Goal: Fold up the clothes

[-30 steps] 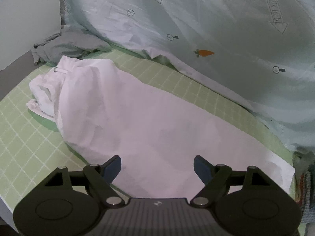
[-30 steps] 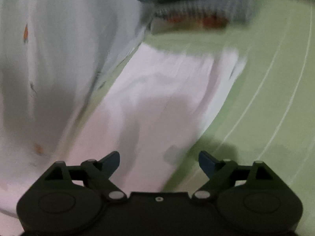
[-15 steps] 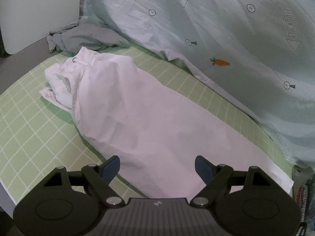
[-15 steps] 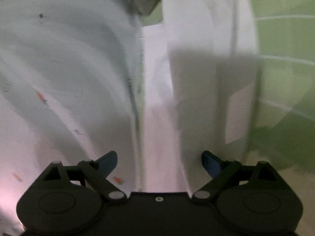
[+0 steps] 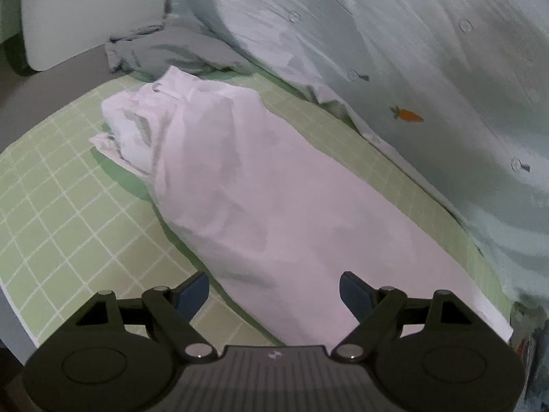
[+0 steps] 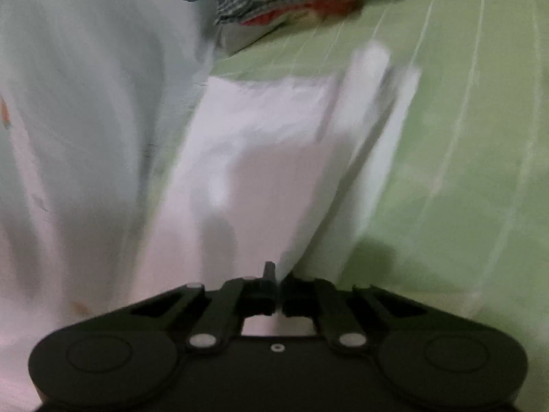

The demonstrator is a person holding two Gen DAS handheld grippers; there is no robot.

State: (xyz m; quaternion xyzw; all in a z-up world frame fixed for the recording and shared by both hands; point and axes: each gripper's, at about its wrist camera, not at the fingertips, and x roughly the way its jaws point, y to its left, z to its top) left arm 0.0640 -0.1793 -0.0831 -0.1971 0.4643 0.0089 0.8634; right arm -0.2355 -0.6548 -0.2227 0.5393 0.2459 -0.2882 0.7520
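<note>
A long white garment (image 5: 260, 199) lies flat on the green checked sheet (image 5: 61, 226), its bunched end at the far left. My left gripper (image 5: 274, 292) hovers open over the garment's near edge, with nothing between its blue pads. In the blurred right wrist view the same white garment (image 6: 260, 158) runs away from me, and a fold of its right edge rises to the fingertips. My right gripper (image 6: 274, 276) is shut on that edge of the cloth.
A pale blue quilt (image 5: 429, 68) with carrot prints is heaped along the far right of the bed. A grey garment (image 5: 164, 51) lies crumpled beyond the white one. A stack of folded checked clothes (image 6: 291, 3) sits past the garment's end.
The right gripper has snapped shut on the white garment's edge after standing open. The left gripper has drifted towards the garment's near left edge and stays open.
</note>
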